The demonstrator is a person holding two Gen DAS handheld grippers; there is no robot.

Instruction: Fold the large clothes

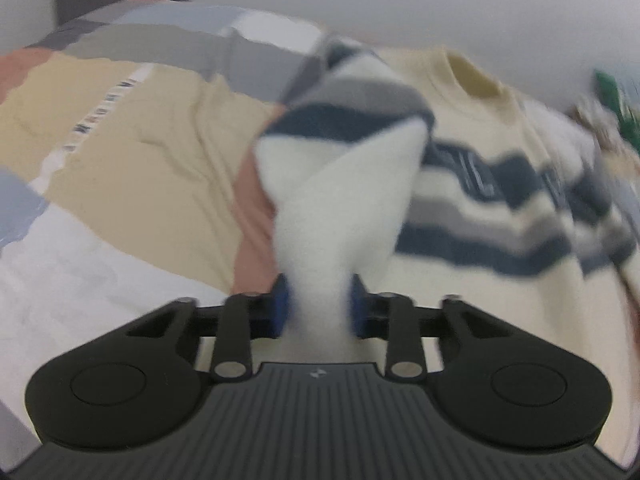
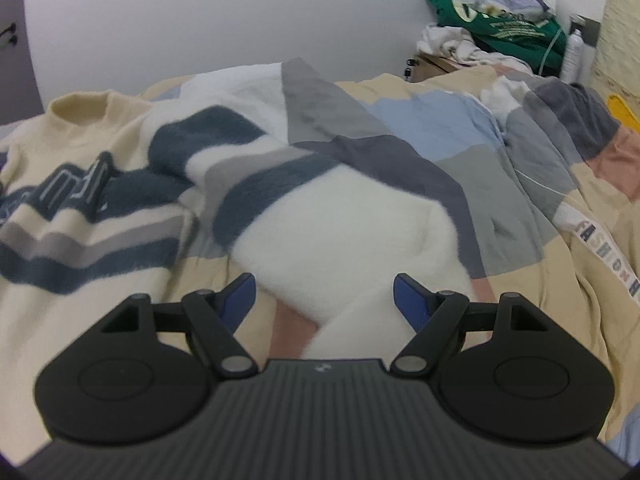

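A cream sweater (image 1: 500, 216) with navy and grey zigzag stripes lies spread on the bed. My left gripper (image 1: 318, 306) is shut on its left sleeve (image 1: 340, 184) and holds the sleeve lifted above the bed, next to the sweater's body. In the right wrist view the sweater's body (image 2: 80, 208) lies at the left and its other sleeve (image 2: 336, 220) stretches toward me. My right gripper (image 2: 324, 294) is open, its blue pads (image 2: 410, 298) on either side of the white cuff end without closing on it.
The bed is covered by a patchwork duvet (image 2: 460, 184) in beige, grey, blue and pink. A pile of clothes with a green garment (image 2: 504, 28) sits at the far right by the wall, beside a white bottle (image 2: 573, 56).
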